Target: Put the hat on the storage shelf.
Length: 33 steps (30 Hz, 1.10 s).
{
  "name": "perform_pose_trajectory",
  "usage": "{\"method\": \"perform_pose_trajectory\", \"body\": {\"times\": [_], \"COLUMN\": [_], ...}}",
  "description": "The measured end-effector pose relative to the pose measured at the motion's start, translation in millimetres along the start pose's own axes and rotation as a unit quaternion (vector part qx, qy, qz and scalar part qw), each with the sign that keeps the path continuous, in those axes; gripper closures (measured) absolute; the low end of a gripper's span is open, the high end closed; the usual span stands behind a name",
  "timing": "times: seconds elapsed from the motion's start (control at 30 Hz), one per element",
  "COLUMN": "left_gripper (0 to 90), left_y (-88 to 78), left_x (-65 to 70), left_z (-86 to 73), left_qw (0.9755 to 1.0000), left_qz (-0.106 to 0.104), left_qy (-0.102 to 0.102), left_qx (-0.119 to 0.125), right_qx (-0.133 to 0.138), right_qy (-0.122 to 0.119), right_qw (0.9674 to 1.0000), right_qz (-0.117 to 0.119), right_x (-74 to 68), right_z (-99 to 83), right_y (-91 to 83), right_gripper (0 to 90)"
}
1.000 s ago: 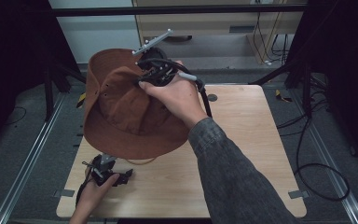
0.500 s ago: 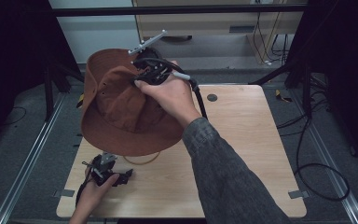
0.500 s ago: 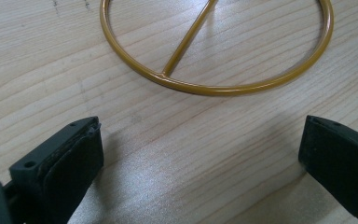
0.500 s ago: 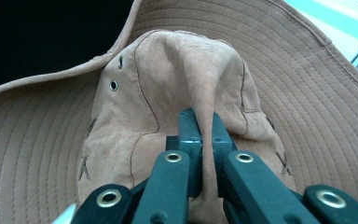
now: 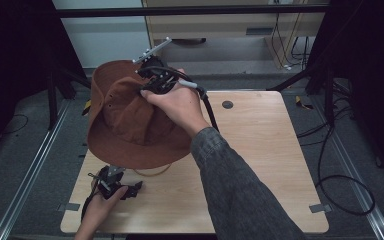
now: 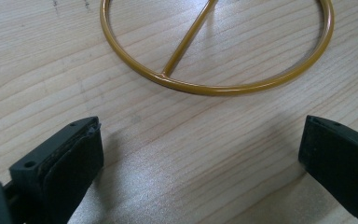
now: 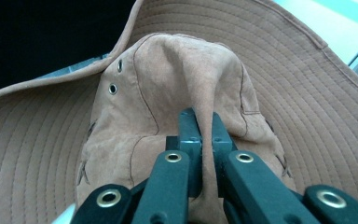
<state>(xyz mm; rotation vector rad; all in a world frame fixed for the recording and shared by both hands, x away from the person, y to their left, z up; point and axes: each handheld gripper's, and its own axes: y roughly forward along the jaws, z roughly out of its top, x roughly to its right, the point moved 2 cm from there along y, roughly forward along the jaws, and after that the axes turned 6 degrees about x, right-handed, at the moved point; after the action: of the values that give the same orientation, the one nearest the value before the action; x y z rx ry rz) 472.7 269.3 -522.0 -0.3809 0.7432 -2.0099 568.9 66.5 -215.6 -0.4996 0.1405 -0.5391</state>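
Two grippers: right gripper (image 7: pixel 200 140) clamped on brown sun hat (image 7: pixel 168 93) crown; left gripper (image 6: pixel 200 158) jaws apart above wooden table (image 6: pixel 191 140), near yellow wire ring (image 6: pixel 205 88).

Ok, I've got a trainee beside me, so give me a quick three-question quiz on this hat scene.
1. True or false: the right gripper is pinching a fold of the brown hat's crown.
2. The left gripper's jaws are: A open over bare wood, B shut on the hat, C shut on the ring.
3. What lies on the table ahead of the left gripper?

Key: 1 true. 2 A. 3 a yellow metal ring with a rod.
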Motion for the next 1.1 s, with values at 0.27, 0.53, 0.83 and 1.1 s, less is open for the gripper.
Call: {"method": "perform_pose_trajectory", "body": {"times": [0.27,0.53,0.83,1.1], "left_gripper": [0.0,0.0,0.0,0.0], "left_y": [0.1,0.6,0.8,0.7], "left_x": [0.1,0.6,0.6,0.7], "left_z": [0.0,-0.1,0.0,-0.1], "left_qw": [1.0000,1.0000,1.0000,1.0000], "left_qz": [0.000,0.001,0.002,0.002], "left_qy": [-0.001,-0.003,-0.003,-0.003], "left_qx": [0.001,0.003,0.004,0.003], "right_qx": [-0.008,-0.013,-0.017,-0.016], "right_qy": [0.007,0.005,0.006,0.006], "right_qw": [0.9999,0.9999,0.9998,0.9998], "right_qz": [-0.002,0.006,0.008,0.009], "right_x": [2.3,-0.5,-1.6,-2.6], "right_z": [-2.1,-6.8,-8.7,-9.8], "right_y": [11.2,17.6,23.5,22.9], "right_gripper": [88.9,88.0,88.0,87.4]}}
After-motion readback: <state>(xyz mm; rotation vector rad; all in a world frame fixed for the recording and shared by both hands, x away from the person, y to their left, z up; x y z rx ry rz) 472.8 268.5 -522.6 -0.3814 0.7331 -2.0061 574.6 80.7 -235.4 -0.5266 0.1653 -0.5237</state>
